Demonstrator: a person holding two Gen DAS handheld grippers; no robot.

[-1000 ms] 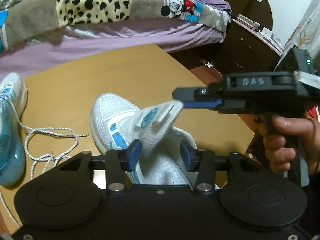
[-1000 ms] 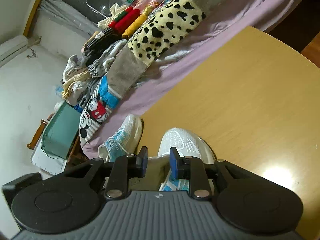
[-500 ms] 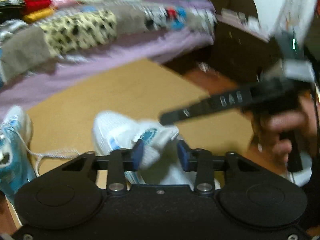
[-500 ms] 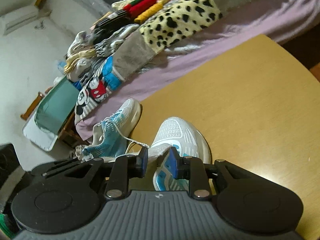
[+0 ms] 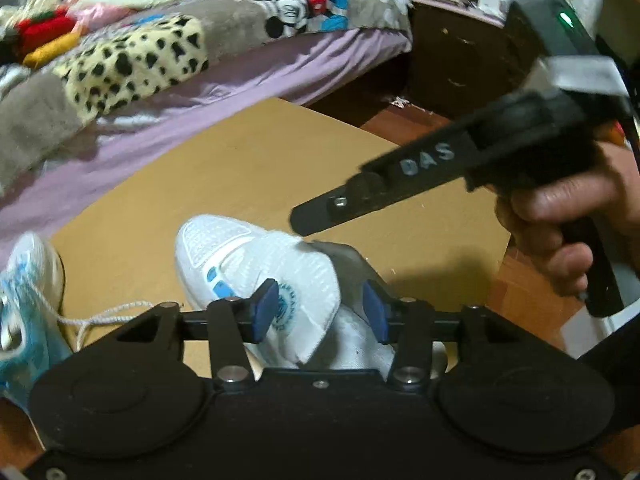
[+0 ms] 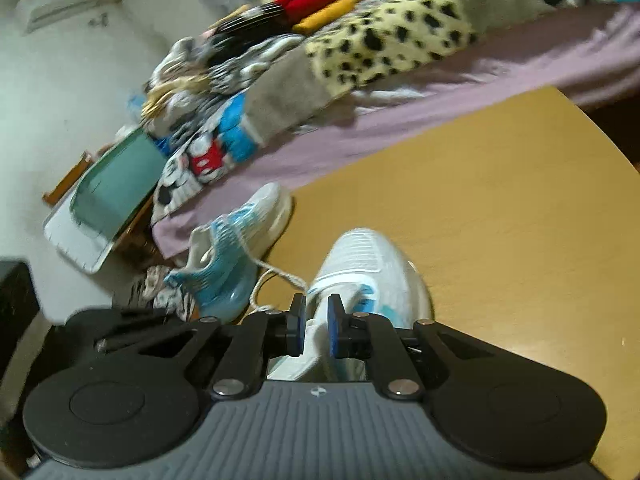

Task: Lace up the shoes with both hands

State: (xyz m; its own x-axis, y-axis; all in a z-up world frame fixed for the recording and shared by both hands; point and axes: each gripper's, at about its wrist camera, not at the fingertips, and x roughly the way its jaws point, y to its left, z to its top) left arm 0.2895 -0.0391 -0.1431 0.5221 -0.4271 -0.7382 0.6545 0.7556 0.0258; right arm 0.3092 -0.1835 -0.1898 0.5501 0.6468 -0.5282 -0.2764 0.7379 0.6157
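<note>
A white shoe sits on the tan table, toe pointing toward the bed. Its tongue is flipped up and stands between the fingers of the left gripper, whose blue pads are spread wide; the left pad lies against the tongue by its round logo, and the other pad is clear of it. So the left tool is released, holding nothing.

The right gripper comes in from the right in the left camera's view, a hand wrapped around its handle. In its own camera its pads stand close together with white shoe fabric between them, near the tongue or collar. Whether they actually pinch that fabric I cannot tell; a narrow gap shows and the view is blurred.

A second shoe, white and blue, lies at the table's left edge, just beside the first. Its white lace trails loose across the wood toward the white shoe.

A patchwork blanket with a leopard panel covers the bed behind the table.
</note>
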